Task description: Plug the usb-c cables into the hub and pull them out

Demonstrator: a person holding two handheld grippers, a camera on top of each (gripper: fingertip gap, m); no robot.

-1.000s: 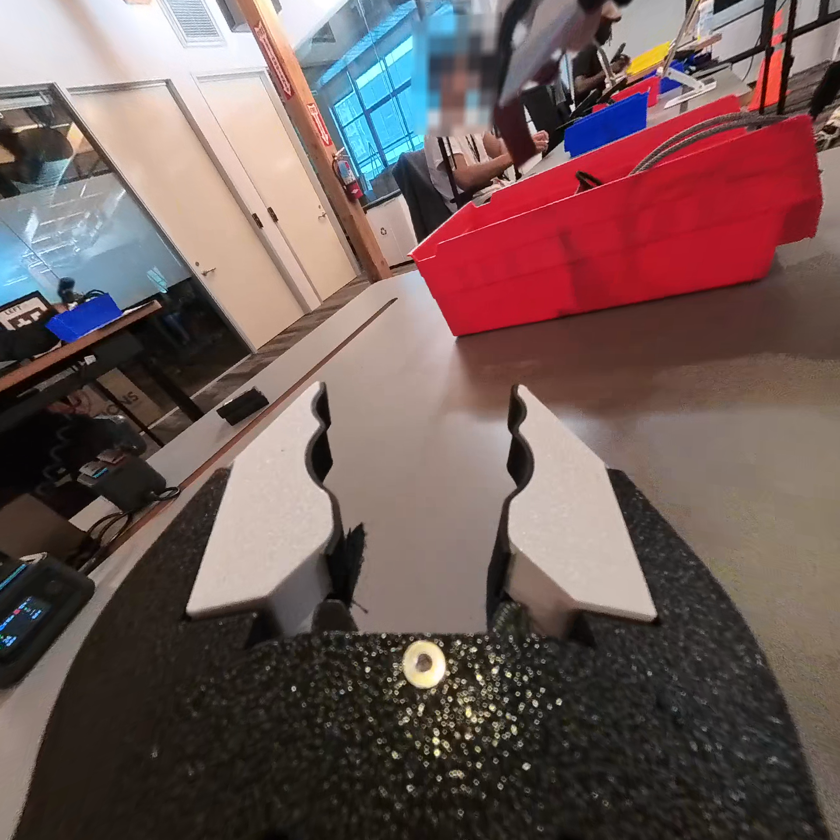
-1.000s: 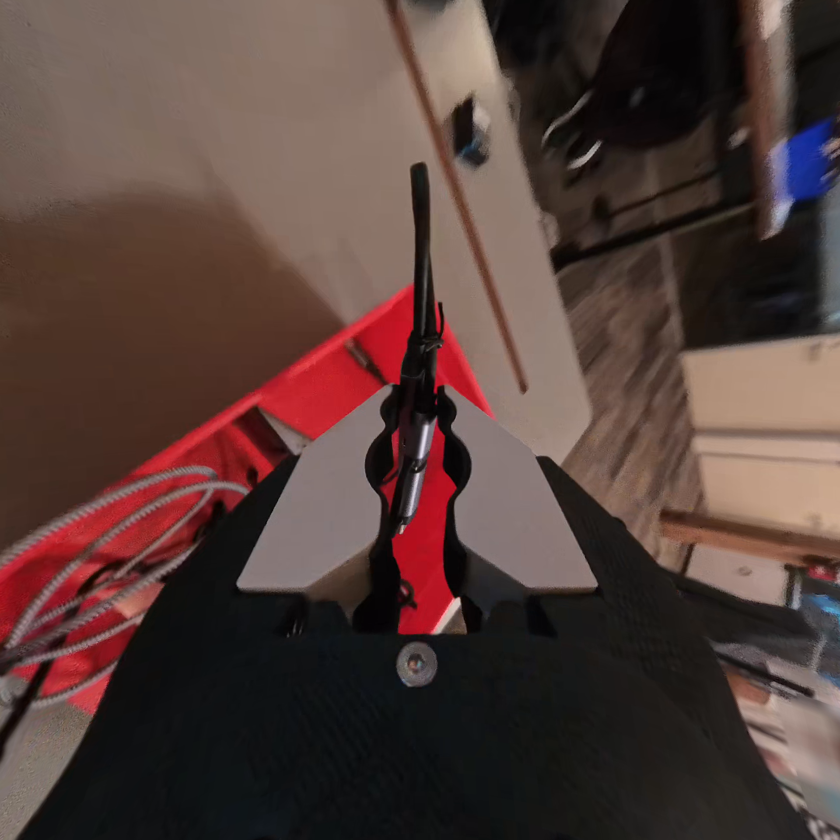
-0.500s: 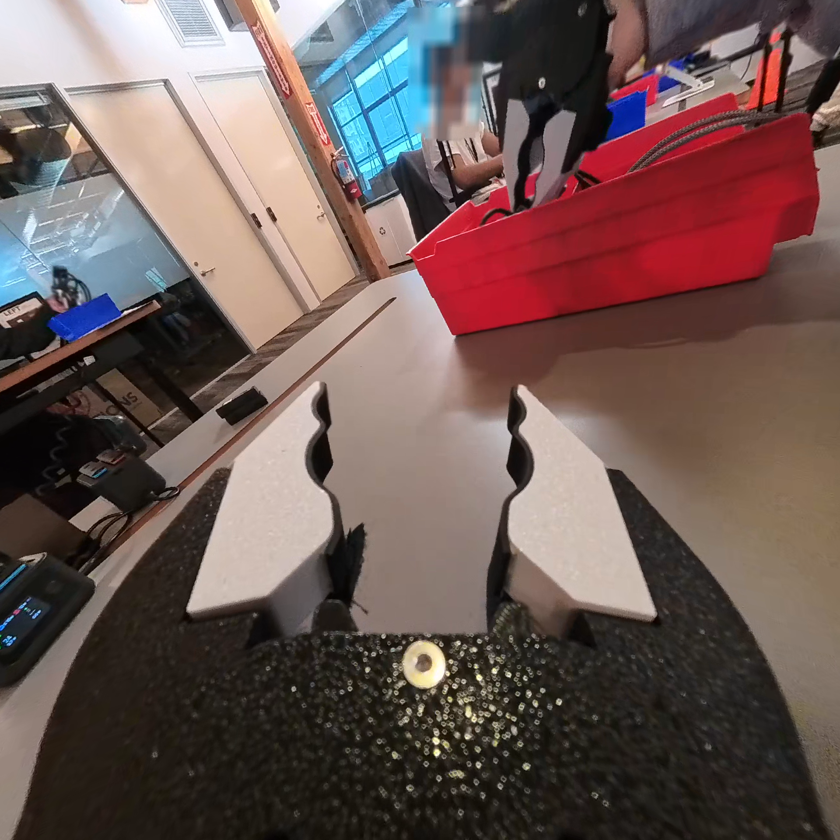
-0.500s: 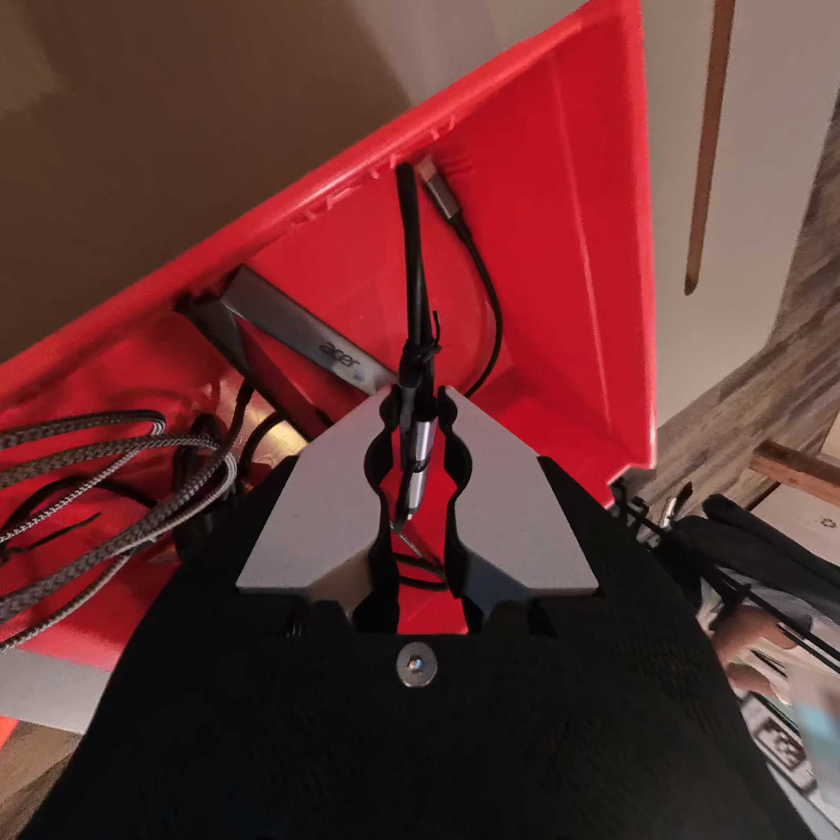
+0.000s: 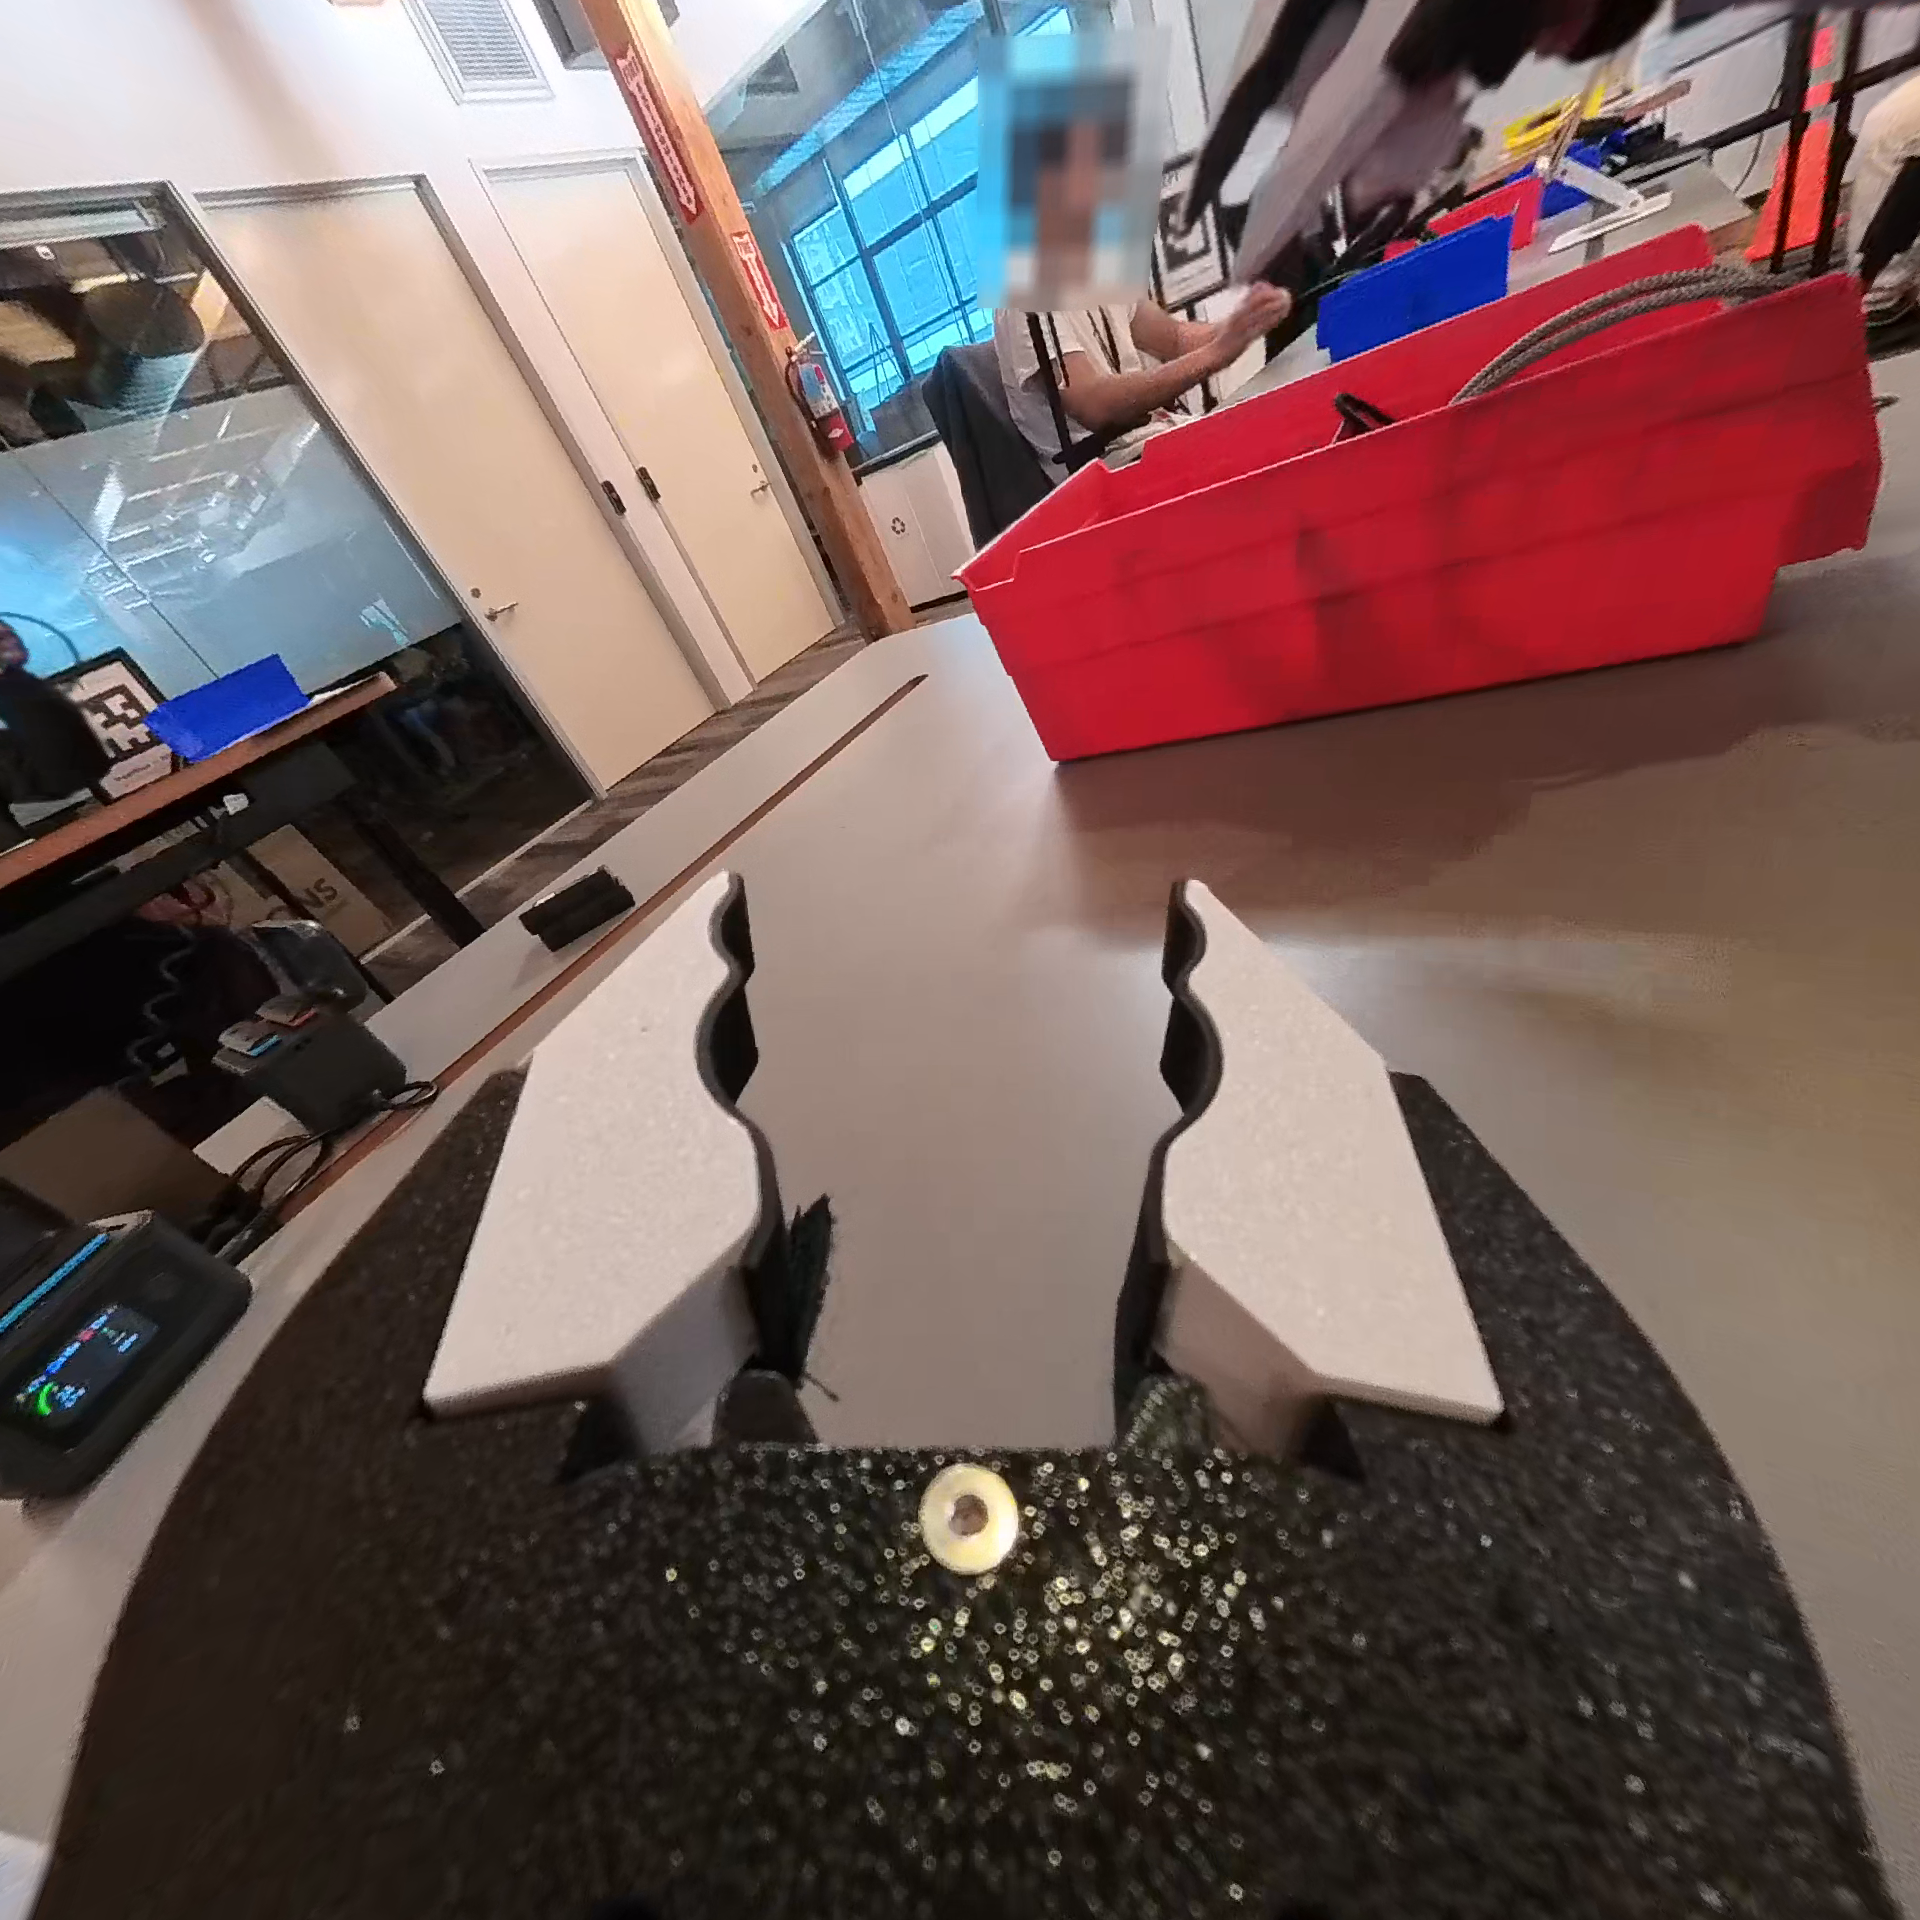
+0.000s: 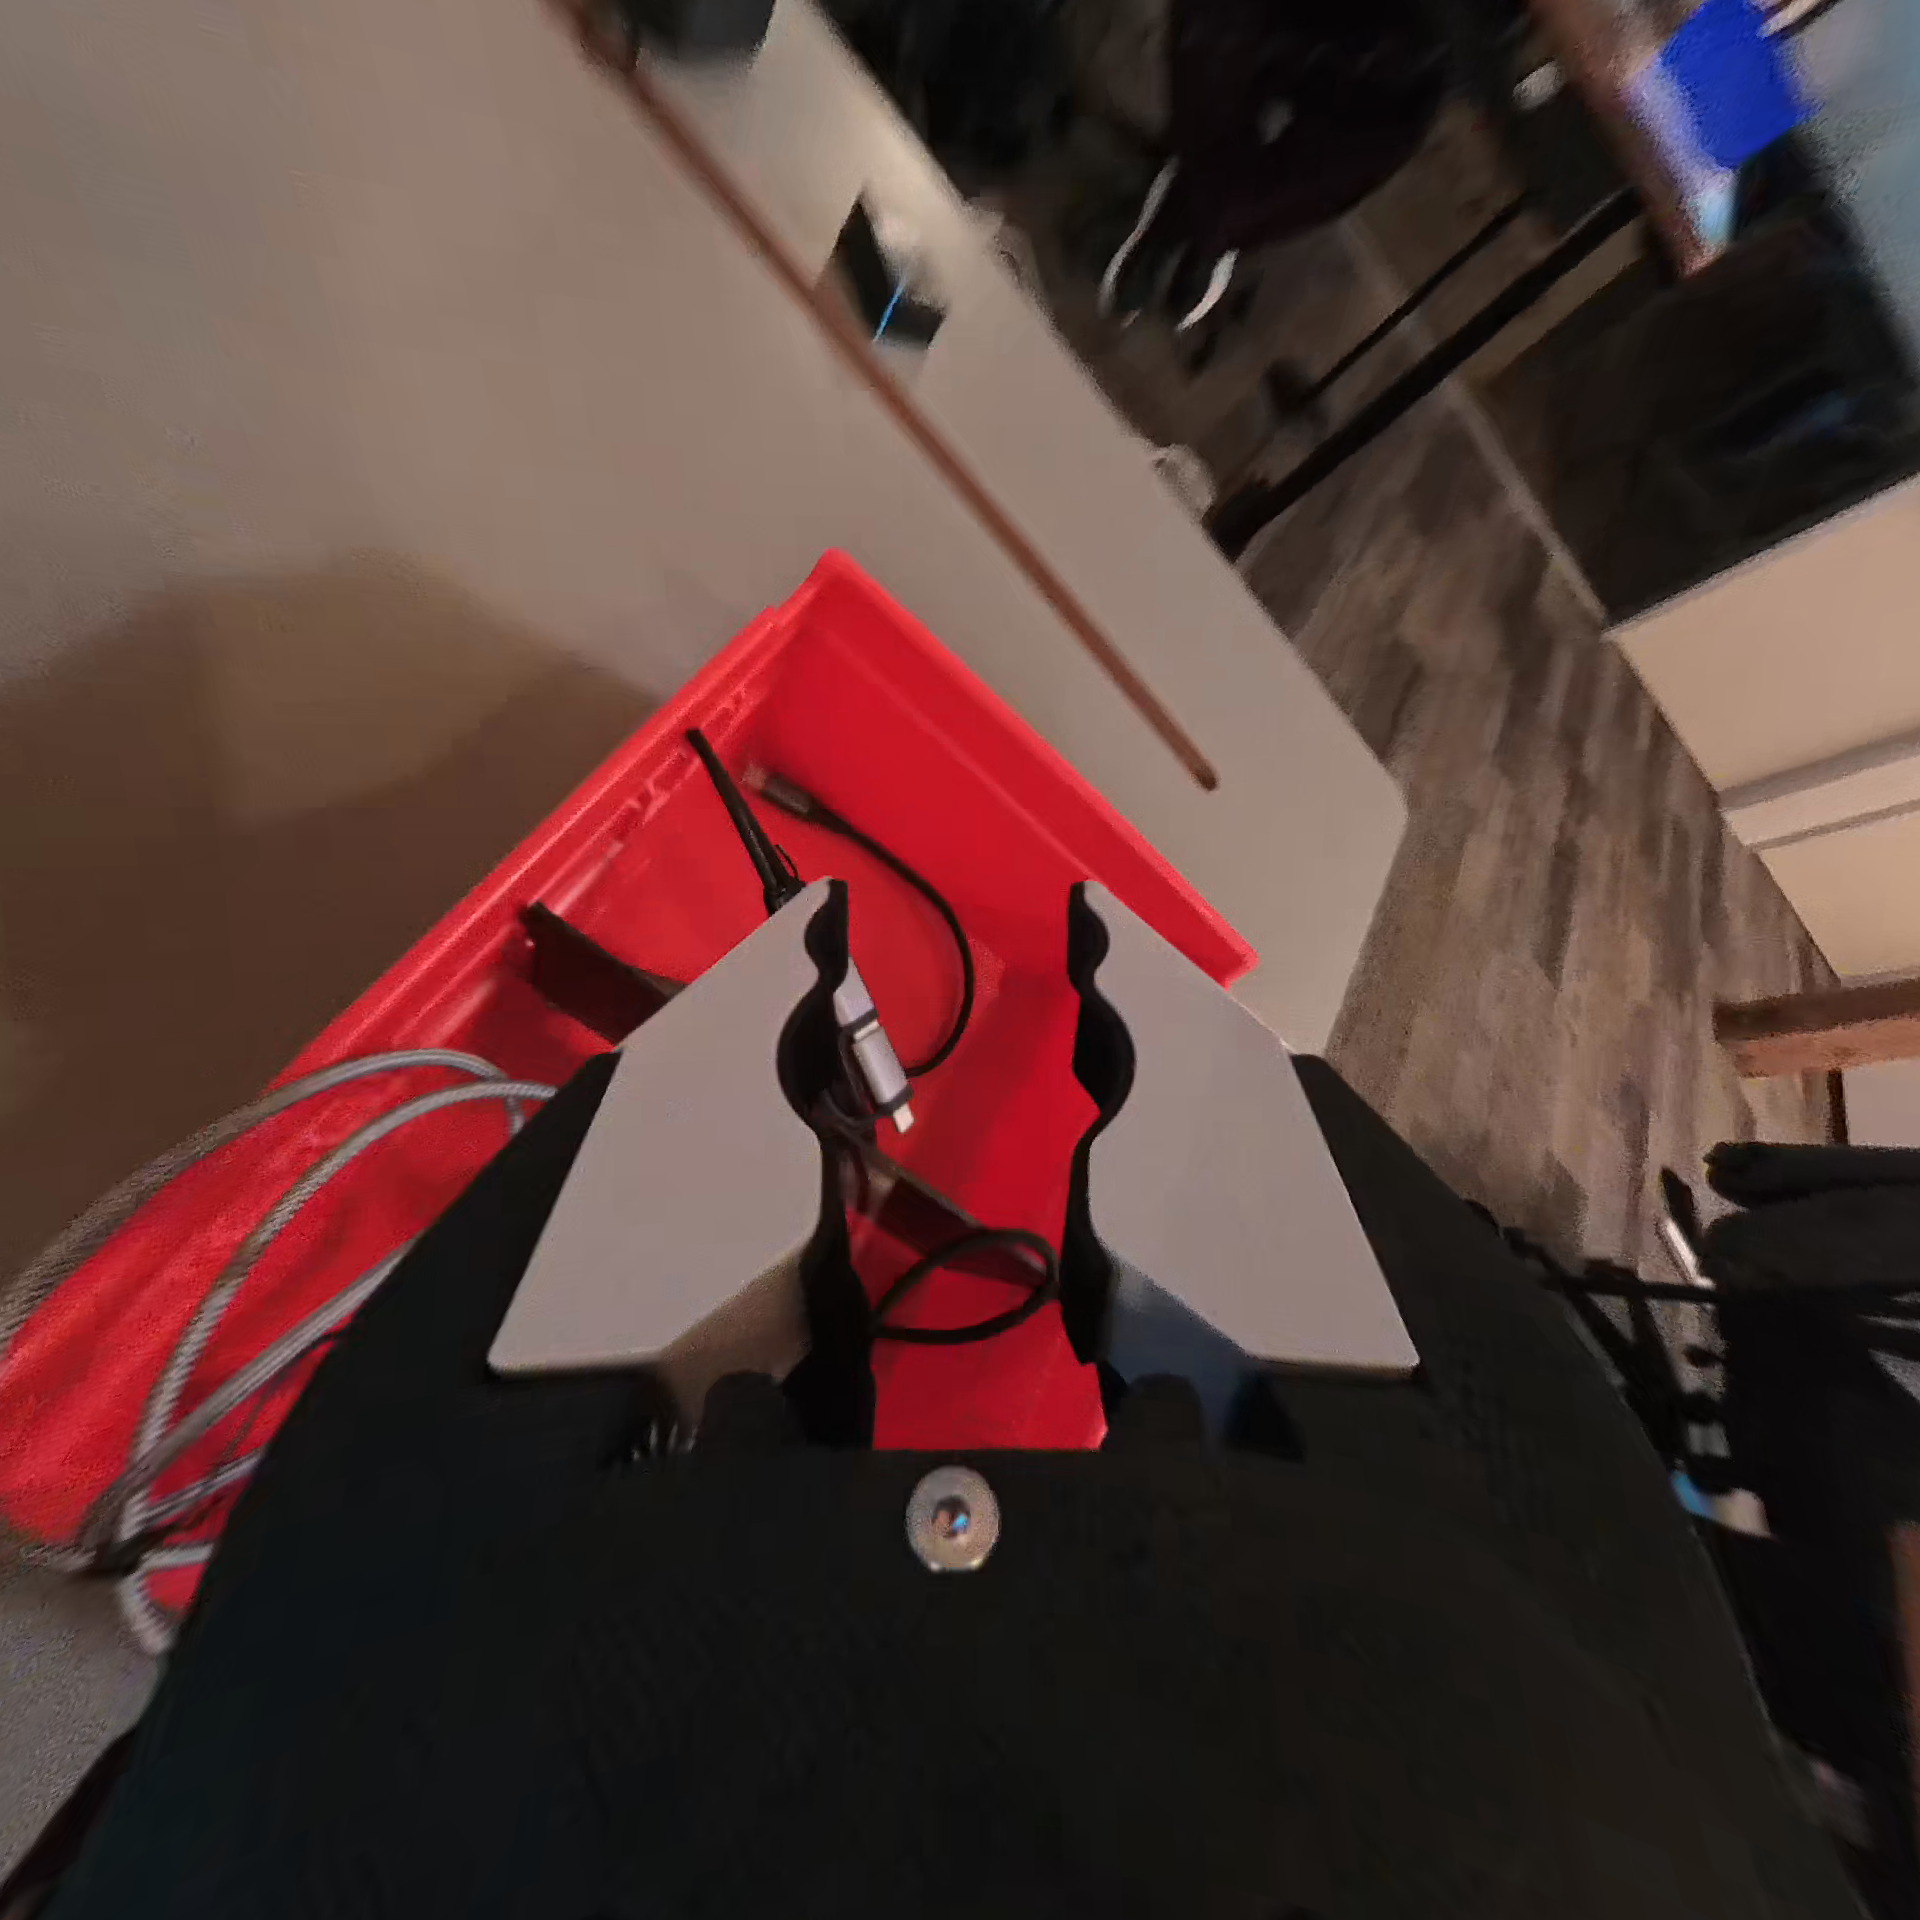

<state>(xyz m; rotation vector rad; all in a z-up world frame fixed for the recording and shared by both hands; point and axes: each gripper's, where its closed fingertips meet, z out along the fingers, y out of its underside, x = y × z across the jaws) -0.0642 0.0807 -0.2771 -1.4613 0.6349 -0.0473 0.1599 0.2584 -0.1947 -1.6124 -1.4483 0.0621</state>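
Observation:
A red bin (image 6: 935, 727) stands on the grey table (image 5: 1558, 1039); it also shows in the left wrist view (image 5: 1455, 582). My right gripper (image 6: 956, 894) is open above the bin. A black cable with a silver usb-c connector (image 6: 868, 1039) lies loose in the bin, close by my left finger. A dark grey hub (image 6: 582, 966) lies in the bin, mostly hidden behind that finger. Grey braided cables (image 6: 260, 1195) hang over the bin's rim. My left gripper (image 5: 958, 888) is open and empty, low over the table. The right gripper (image 5: 1330, 135) shows blurred above the bin.
A small black block (image 5: 577, 909) lies on the table's left strip. A black device with a screen (image 5: 73, 1351) sits at the near left edge. A seated person (image 5: 1091, 364) and blue bins (image 5: 1413, 281) are behind the red bin. My hands' fingertips stand some 30 centimeters from each other.
My right gripper has opened and let go of the cable, which dropped into the bin. The right gripper has risen away from the bin. The left gripper has not moved.

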